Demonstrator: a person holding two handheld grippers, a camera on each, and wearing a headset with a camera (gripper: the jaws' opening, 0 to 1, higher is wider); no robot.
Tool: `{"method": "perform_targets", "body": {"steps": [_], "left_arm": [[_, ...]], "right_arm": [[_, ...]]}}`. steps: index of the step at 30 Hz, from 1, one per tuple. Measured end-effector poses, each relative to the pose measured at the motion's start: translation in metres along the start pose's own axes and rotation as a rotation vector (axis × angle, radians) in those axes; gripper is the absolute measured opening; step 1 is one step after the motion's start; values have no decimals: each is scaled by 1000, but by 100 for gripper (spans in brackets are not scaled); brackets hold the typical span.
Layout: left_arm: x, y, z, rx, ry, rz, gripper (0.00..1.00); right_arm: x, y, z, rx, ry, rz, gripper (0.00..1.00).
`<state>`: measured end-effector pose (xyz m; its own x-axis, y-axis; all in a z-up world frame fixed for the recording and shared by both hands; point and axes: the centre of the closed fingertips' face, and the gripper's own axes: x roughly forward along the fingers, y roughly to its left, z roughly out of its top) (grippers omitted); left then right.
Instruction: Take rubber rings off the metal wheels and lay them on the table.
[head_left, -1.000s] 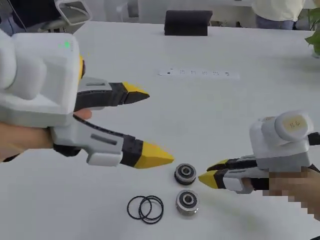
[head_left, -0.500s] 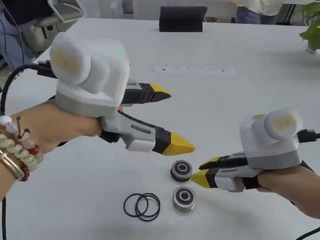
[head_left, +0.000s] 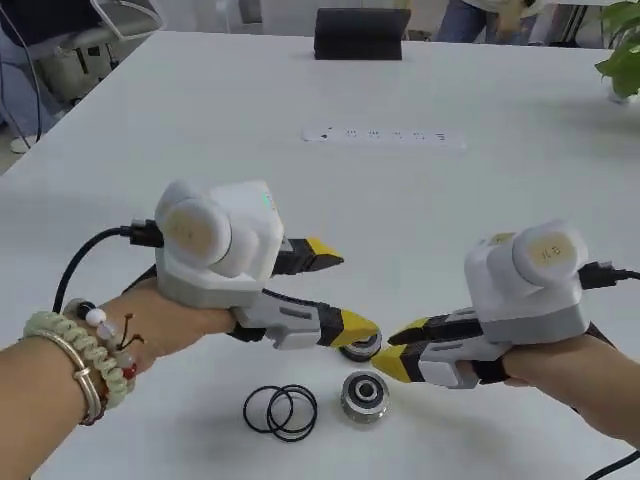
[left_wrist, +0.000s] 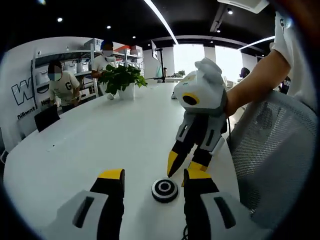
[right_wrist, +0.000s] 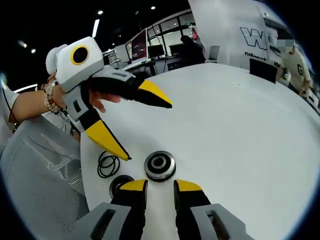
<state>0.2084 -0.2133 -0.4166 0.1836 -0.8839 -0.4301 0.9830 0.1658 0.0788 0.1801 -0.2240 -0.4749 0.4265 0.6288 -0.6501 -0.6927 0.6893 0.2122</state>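
Note:
Two metal wheels lie on the white table (head_left: 450, 210): the far wheel (head_left: 362, 348) (left_wrist: 165, 190) (right_wrist: 160, 165) and the near wheel (head_left: 365, 395) (right_wrist: 118, 185). Black rubber rings (head_left: 282, 410) (right_wrist: 107, 164) lie loose to the left of the near wheel. My left gripper (head_left: 340, 290) (left_wrist: 155, 176) (right_wrist: 142, 127) is open, its lower jaw over the far wheel's left edge. My right gripper (head_left: 397, 350) (right_wrist: 160, 187) (left_wrist: 184, 164) points at the far wheel from the right, jaws a little apart with nothing between them.
A white power strip (head_left: 385, 137) lies mid-table and a dark box (head_left: 360, 35) stands at the far edge. A plant (head_left: 625, 55) is at the far right. A cable (head_left: 85, 265) trails from the left gripper. People stand in the background.
My left gripper has come down and nearer, its lower jaw now low over the far wheel. The right gripper has barely moved. Wheels and rings lie where they were.

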Motion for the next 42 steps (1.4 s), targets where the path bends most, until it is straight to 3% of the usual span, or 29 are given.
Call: {"method": "perform_targets", "body": {"steps": [6,10,18,29,42], "left_arm": [[8,-2,-13,-10,32,-3,39],[14,-3,-18,-24,43,8,28],[19,-12,-30,3,86,-18,19],[21,-15,-34,-1,100,-22,8],[20,-15,-34,-30,94,-14,8]], "right_arm": [[1,0,0,-7,-1,-2,18],[2,-2,0,-3,-2,-9,18],[3,0,0,-8,-2,-7,18],[5,1,-1,-23,-2,-12,18],[7,-1,0,-45,-16,-31,14]]}}
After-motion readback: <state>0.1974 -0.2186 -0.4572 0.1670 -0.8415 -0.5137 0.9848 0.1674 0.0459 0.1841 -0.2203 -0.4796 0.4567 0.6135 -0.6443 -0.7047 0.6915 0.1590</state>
